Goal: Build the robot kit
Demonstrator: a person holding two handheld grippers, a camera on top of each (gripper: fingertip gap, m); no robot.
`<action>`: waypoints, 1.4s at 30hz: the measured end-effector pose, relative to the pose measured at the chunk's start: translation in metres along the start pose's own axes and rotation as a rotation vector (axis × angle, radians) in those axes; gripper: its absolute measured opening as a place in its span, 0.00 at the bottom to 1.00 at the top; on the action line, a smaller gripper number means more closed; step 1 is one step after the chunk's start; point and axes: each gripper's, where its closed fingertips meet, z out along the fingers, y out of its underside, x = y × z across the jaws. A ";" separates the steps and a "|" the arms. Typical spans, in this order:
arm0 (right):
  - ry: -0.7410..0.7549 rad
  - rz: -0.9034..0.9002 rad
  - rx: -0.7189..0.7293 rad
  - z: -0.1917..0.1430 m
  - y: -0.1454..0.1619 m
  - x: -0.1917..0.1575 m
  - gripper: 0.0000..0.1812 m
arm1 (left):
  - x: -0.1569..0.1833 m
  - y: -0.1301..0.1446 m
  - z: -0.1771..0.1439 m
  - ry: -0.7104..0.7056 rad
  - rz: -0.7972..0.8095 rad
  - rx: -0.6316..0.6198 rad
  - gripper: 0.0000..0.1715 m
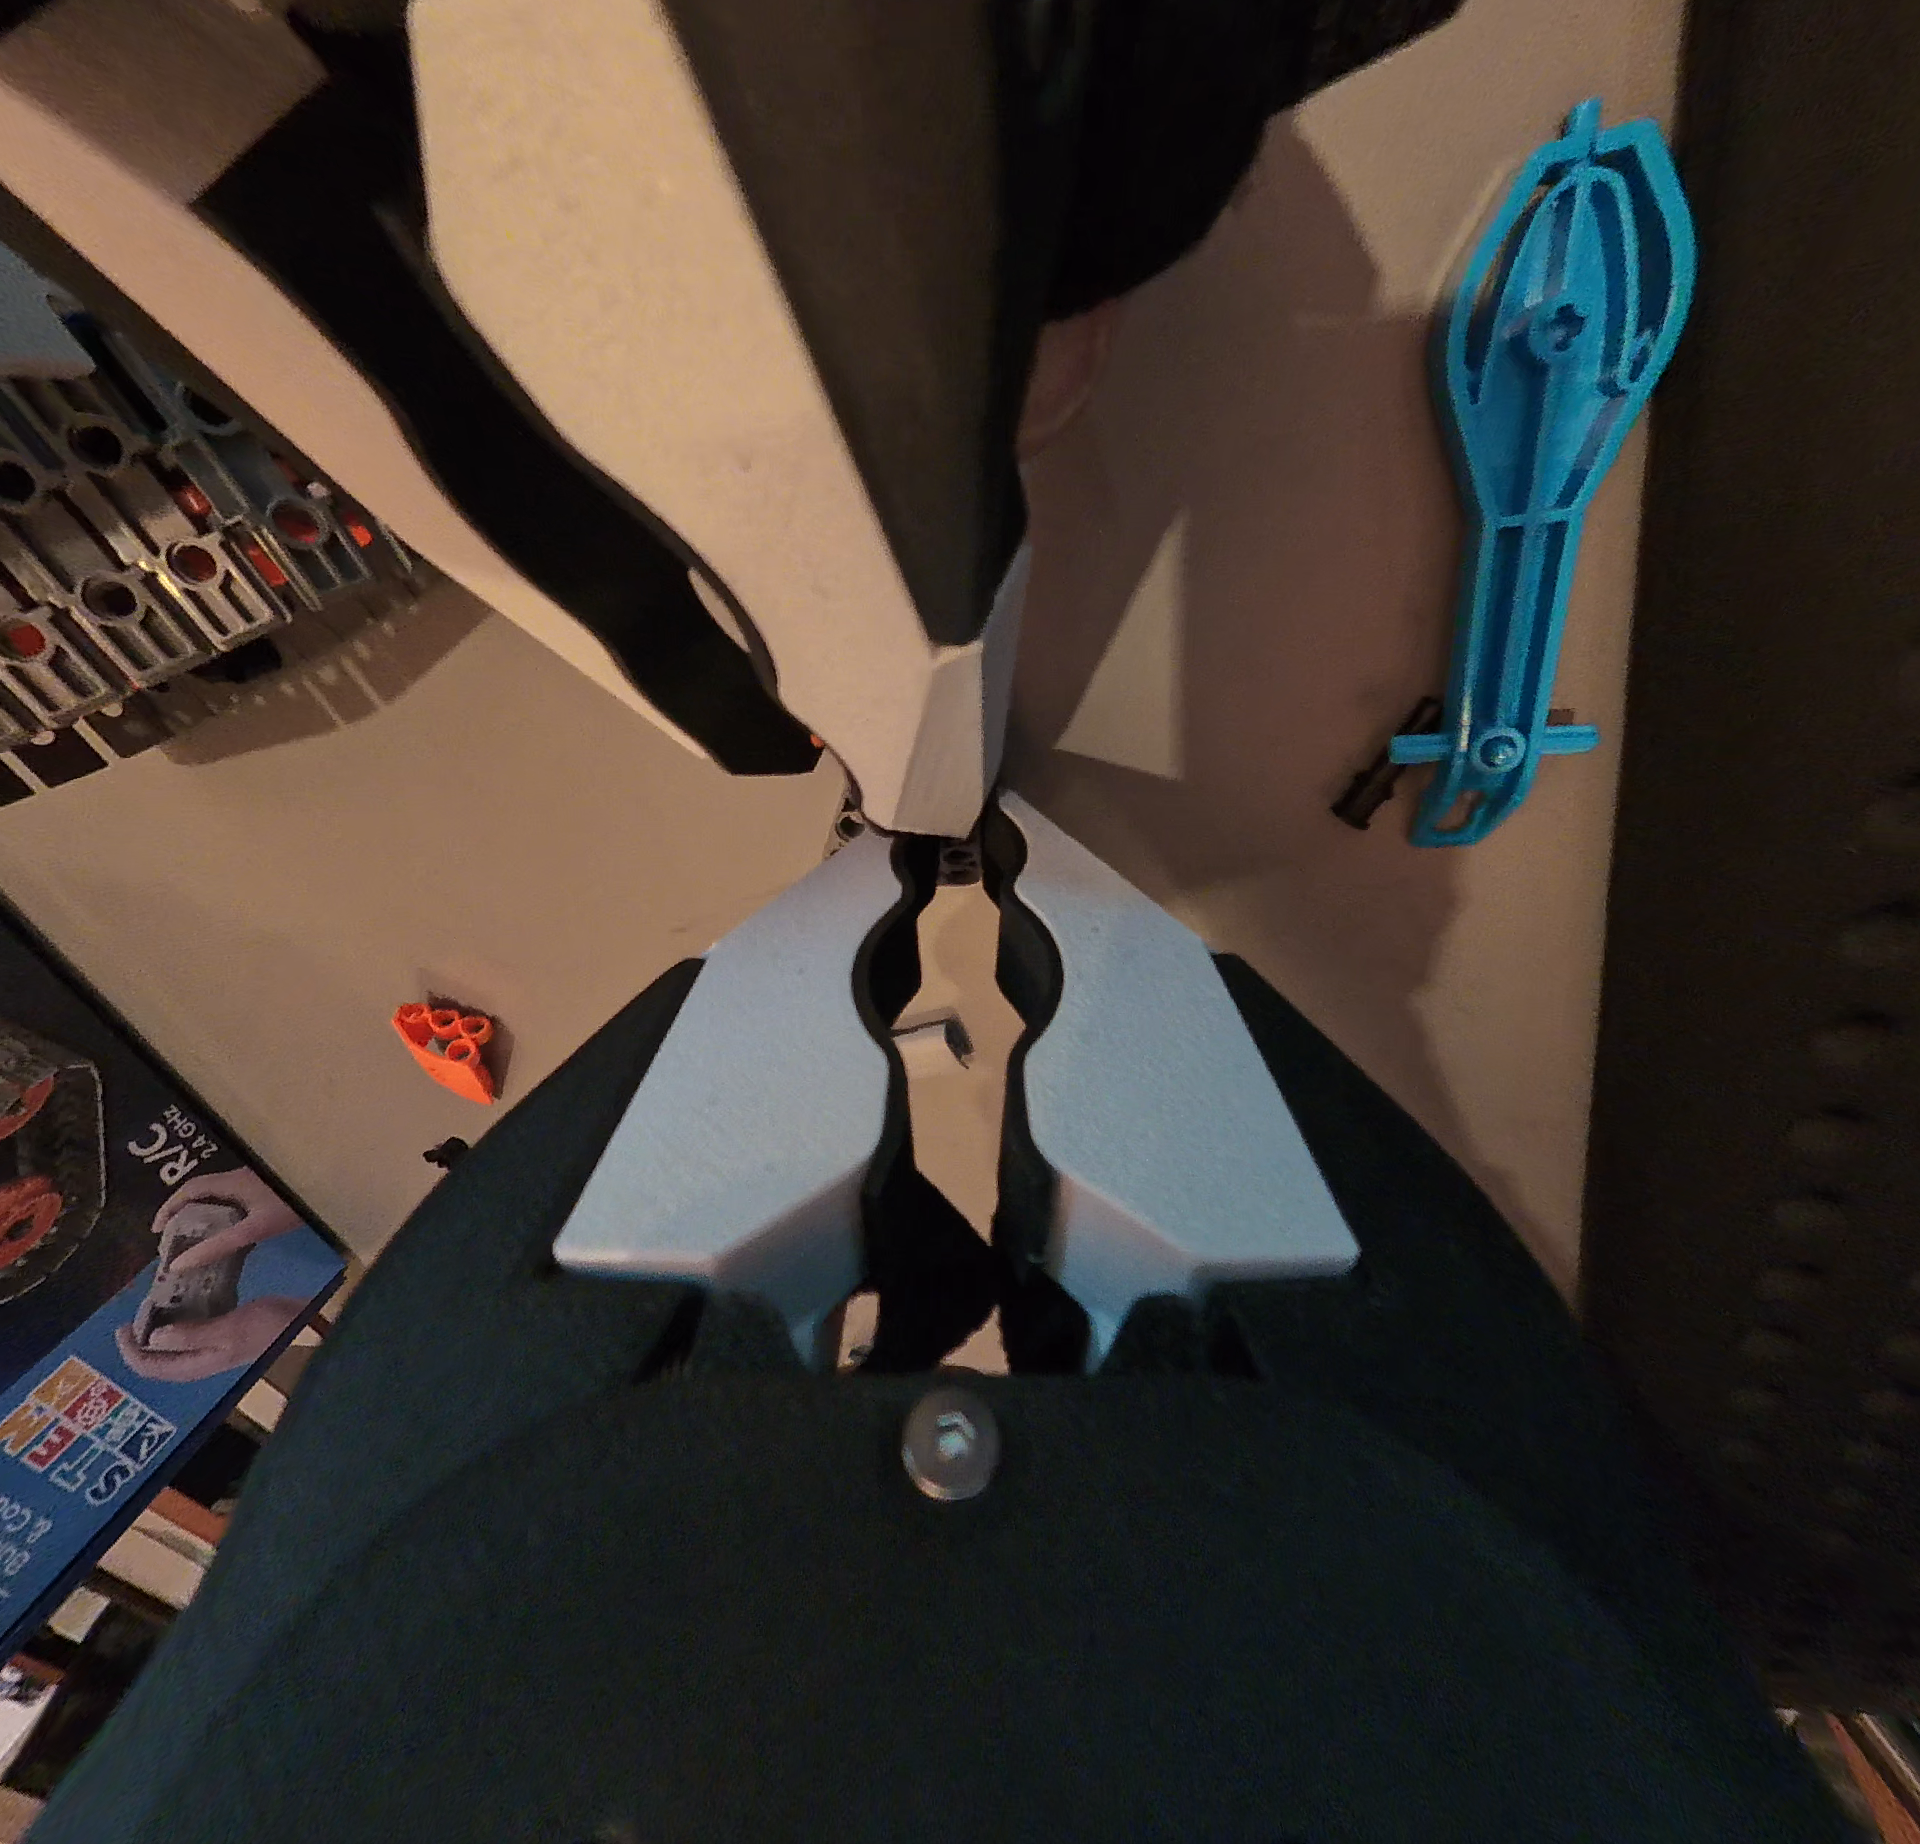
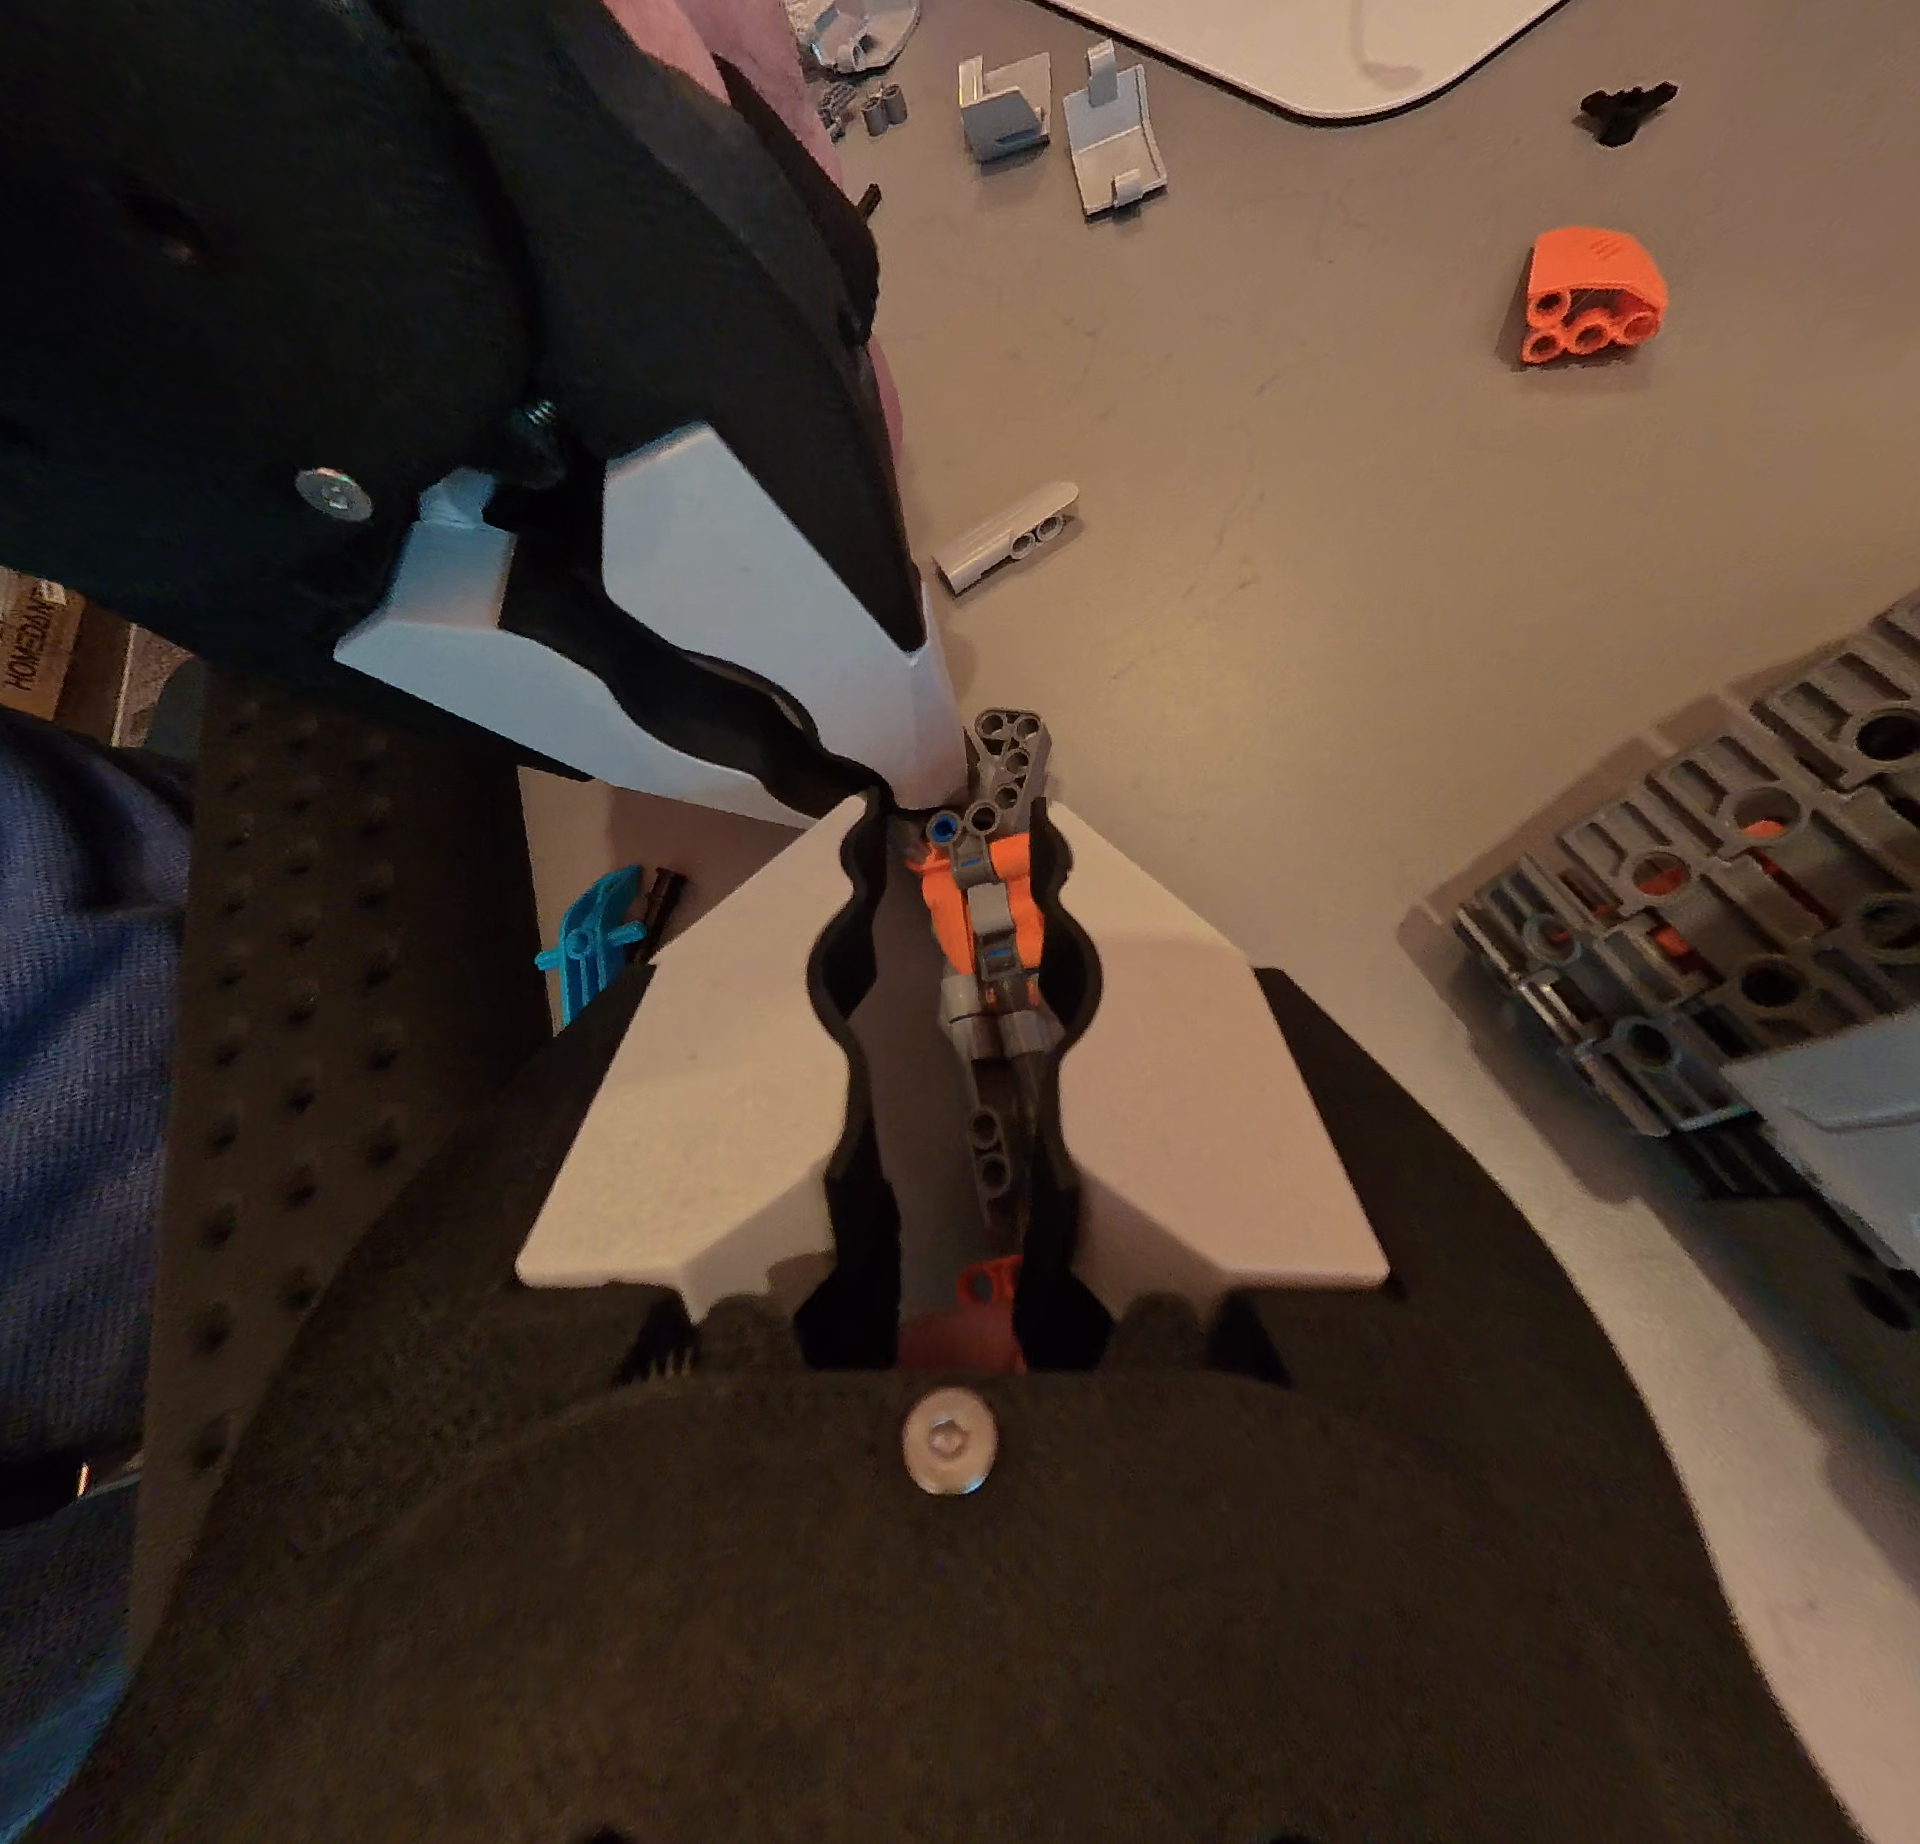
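Right gripper (image 2: 961,838): we see it clenched on a small orange-and-grey brick assembly (image 2: 985,921), held above the table (image 2: 1247,651).
Left gripper (image 1: 951,854): fingers nipped onto the assembly's dark grey end, tip to tip with the right.
Around us: orange brick (image 2: 1590,293), grey brick chassis (image 2: 1714,953), blue tool (image 1: 1538,444) lying apart.

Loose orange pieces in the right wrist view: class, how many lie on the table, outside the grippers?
1: the orange piece lies alone on the table, upper right. Others may be hidden behind the grippers.
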 end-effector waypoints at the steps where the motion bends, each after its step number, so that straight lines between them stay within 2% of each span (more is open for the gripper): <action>1: -0.001 0.002 0.001 0.000 0.000 0.000 0.14 | 0.000 0.000 0.000 0.001 0.000 0.002 0.03; 17: -0.001 -0.022 0.019 -0.004 0.001 0.001 0.11 | -0.002 -0.006 -0.001 -0.061 -0.094 0.181 0.06; 19: 0.002 -0.018 0.018 -0.005 0.001 0.002 0.08 | -0.001 -0.007 -0.003 -0.074 -0.102 0.226 0.06; 20: 0.039 -0.037 -0.007 -0.004 0.005 0.008 0.03 | -0.001 -0.009 -0.004 -0.083 -0.113 0.263 0.05; 23: 0.035 -0.042 -0.005 -0.004 0.005 0.007 0.03 | -0.003 -0.009 -0.006 -0.126 -0.114 0.296 0.05; 27: 0.038 -0.030 -0.003 -0.005 0.004 0.008 0.05 | 0.000 -0.009 -0.003 -0.156 -0.094 0.272 0.04; 31: 0.041 -0.040 -0.003 -0.005 0.004 0.007 0.05 | -0.001 -0.006 -0.004 -0.217 -0.085 0.187 0.05; 35: 0.049 -0.058 0.002 -0.007 0.003 0.004 0.14 | -0.002 -0.006 -0.002 -0.211 -0.090 0.158 0.04; 42: 0.024 -0.023 0.024 -0.007 0.001 0.003 0.18 | -0.006 -0.006 -0.002 -0.215 -0.075 0.125 0.04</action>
